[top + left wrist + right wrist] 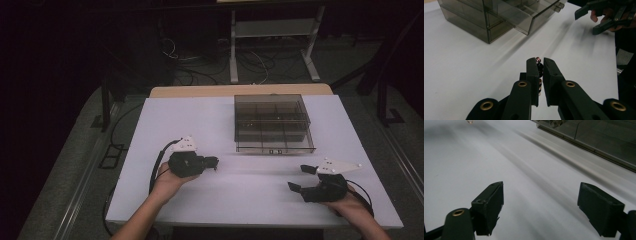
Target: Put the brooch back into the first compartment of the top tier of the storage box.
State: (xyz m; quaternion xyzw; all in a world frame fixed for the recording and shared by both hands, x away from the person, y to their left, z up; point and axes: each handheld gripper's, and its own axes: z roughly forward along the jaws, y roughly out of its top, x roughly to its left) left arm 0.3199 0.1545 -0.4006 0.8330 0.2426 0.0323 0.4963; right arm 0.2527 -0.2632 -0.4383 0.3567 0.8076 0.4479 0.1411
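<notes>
- The room is dark; a white table [250, 190] stands lit in the middle, with a grey floor around it, a tangle of cables behind it and the legs of a metal frame [272, 47] farther back.
- A smoky, see-through drawer box [272, 122] sits on the far half of the table and serves as the landmark here; inner walls split it into compartments.
- In the left gripper view, one drawer [531, 15] of the box stands pulled out toward the near side.
- The left gripper [212, 162] lies in front of the box and to its left, near its front left corner but apart from it, with the person's left hand [172, 180] wrapped around its body.
- Its jaws are drawn close together and clamped on a small dark beaded thing [539, 67], seen in the left gripper view as a string of little round pieces with a reddish one at the top; what exactly it is cannot be told.
- That beaded thing is off the table, held between the pads, in front of the box and short of the open drawer.
- The right gripper [301, 177] is in front of the box's right corner, nearer the table's front edge than the left gripper, well apart from the box.
- Its jaws stand wide apart with bare table between them, as the right gripper view shows.
- The right hand [350, 202] holds that gripper low over the table.
</notes>
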